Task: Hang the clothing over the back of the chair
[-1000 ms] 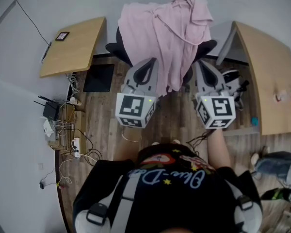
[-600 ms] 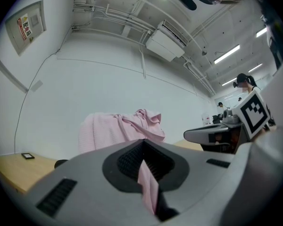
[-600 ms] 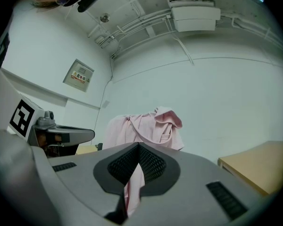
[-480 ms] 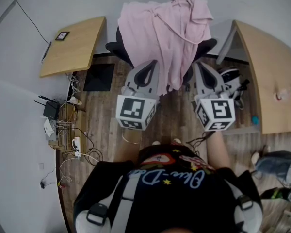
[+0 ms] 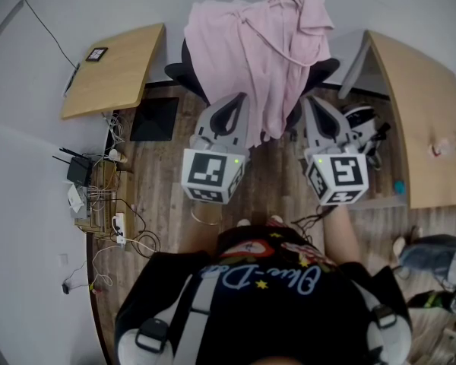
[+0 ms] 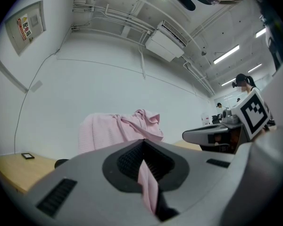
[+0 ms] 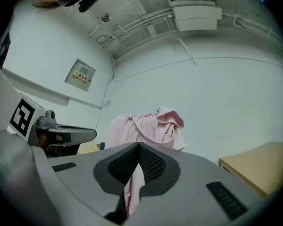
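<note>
Desk (image 5: 114,71) in light wood sits at the far left of the head view. Below it, a router (image 5: 77,172) and a tangle of cables (image 5: 110,211) lie on the wood floor (image 5: 273,181), and a black mat (image 5: 154,120) is just to its right.

Next over is the left gripper (image 5: 239,96), held level and pointing at the chair (image 5: 176,74). Its claw is closed tip to tip with nothing pinched. In the left gripper view only a sliver of pink shows through the slit behind the tips.

Dead centre is the clothing (image 5: 251,44) — a pink garment draped over the back of the black chair. It's bunched up at the top right and hangs well down the side facing the person. In the head view the left gripper's tip overlaps its lower left edge, but both gripper views show the garment (image 6: 113,131) out ahead of the tips, not touching.

Right of that is the right gripper (image 5: 313,101), and it's the same deal: level, aimed at the chair, claw shut and empty. Pink shows through the slit there too, and the garment (image 7: 146,126) is a bit left of centre in its view.

Far right is a second desk (image 5: 418,112), also light wood.
</note>
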Action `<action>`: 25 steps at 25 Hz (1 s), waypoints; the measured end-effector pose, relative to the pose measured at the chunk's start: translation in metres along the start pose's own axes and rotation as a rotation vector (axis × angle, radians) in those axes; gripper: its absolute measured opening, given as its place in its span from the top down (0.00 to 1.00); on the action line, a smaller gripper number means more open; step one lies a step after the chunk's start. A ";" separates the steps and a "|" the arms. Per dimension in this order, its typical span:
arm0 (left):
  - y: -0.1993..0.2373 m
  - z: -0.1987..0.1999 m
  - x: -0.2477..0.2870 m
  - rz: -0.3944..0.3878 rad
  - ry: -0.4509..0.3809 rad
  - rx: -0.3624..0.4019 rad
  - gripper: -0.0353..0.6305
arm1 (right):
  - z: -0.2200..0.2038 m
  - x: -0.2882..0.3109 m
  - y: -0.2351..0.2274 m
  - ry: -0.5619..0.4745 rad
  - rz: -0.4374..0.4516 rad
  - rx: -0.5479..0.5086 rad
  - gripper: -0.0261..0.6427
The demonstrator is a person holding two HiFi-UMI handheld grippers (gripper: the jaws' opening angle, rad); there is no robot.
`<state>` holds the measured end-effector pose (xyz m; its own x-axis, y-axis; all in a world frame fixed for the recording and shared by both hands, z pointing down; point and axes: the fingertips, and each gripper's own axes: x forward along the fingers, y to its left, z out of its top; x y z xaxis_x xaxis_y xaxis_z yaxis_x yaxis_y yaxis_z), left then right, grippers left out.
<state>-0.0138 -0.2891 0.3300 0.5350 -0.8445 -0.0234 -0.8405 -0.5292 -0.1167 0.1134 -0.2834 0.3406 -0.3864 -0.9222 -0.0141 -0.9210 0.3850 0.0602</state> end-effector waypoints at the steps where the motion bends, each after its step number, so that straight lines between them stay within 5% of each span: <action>1: 0.000 0.000 0.000 0.000 0.000 -0.001 0.94 | 0.000 0.000 0.001 0.000 0.002 -0.003 0.96; 25: 0.000 0.002 0.001 -0.009 -0.002 0.003 0.94 | 0.003 -0.001 0.003 0.002 -0.003 -0.022 0.96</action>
